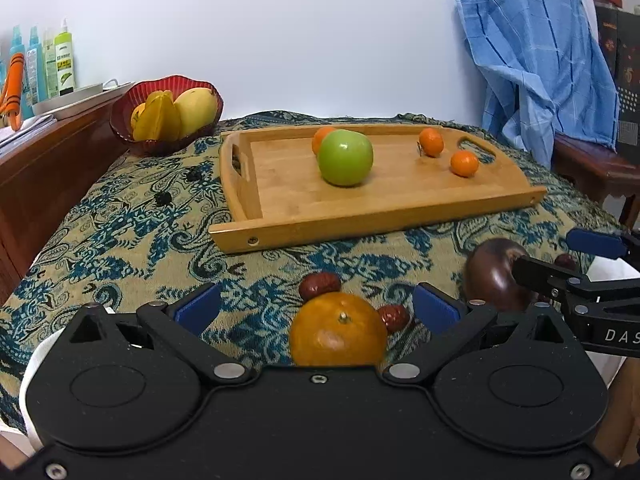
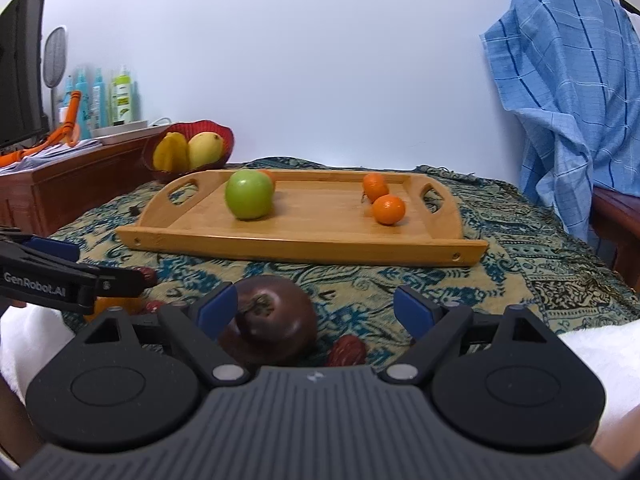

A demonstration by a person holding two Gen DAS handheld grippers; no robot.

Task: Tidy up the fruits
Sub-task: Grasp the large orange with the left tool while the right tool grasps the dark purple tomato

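A wooden tray [image 1: 280,200] [image 2: 320,236] on the patterned cloth holds a green apple [image 1: 346,157] [image 2: 249,194] and three small oranges [image 1: 464,163] [image 2: 389,209]. My left gripper [image 1: 316,306] is open, its blue pads either side of a large orange [image 1: 338,330] lying on the cloth, with red dates [image 1: 319,285] beside it. My right gripper [image 2: 316,306] is open around a dark purple round fruit [image 2: 272,318] [image 1: 494,276], which touches the left pad; a red date [image 2: 347,350] lies beside it.
A red bowl [image 1: 160,144] [image 2: 224,136] with a mango and starfruit stands at the back left. A wooden cabinet [image 1: 48,160] with bottles is at the left. A blue towel [image 1: 540,60] hangs over a chair at the right.
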